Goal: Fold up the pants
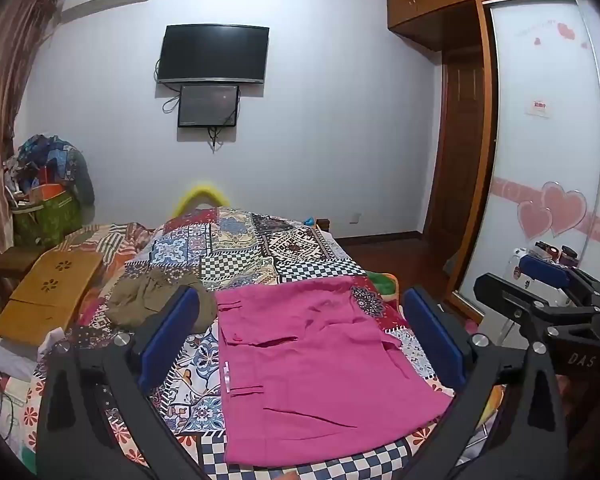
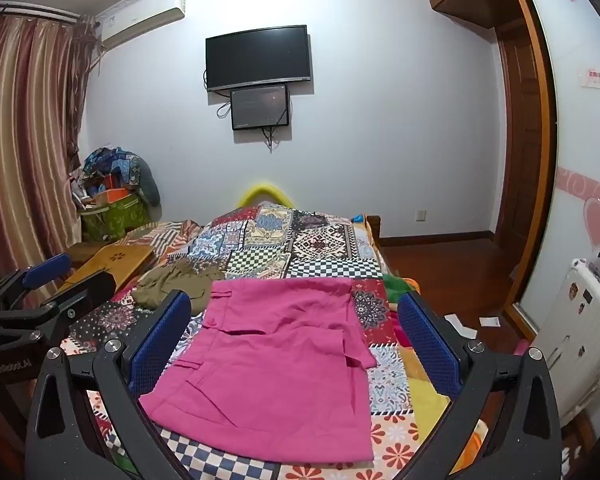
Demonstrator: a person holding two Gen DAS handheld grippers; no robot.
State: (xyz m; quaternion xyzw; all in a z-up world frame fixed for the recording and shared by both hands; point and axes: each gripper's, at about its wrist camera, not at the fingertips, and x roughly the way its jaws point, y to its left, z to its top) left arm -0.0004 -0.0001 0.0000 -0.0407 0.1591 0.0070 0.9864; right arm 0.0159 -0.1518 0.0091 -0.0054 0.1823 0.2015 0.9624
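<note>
Pink pants (image 1: 312, 364) (image 2: 280, 356) lie flat in a folded rectangle on the patchwork bedspread (image 1: 236, 256) (image 2: 300, 248), waistband side toward the left. My left gripper (image 1: 300, 336) hovers over the near part of the pants, its blue pads wide apart and touching nothing. My right gripper (image 2: 296, 344) hangs beside it over the same cloth, also open and empty. Each gripper shows in the other's view: the right gripper (image 1: 528, 280) at the right edge, the left gripper (image 2: 68, 280) at the left edge.
An olive garment (image 1: 156, 300) (image 2: 176, 280) lies crumpled left of the pants. A wooden lap tray (image 1: 48, 300) (image 2: 112, 264) rests at the bed's left edge. A white appliance (image 2: 580, 332) and a wardrobe (image 1: 540, 140) stand to the right. A clutter pile (image 1: 48, 184) fills the far left corner.
</note>
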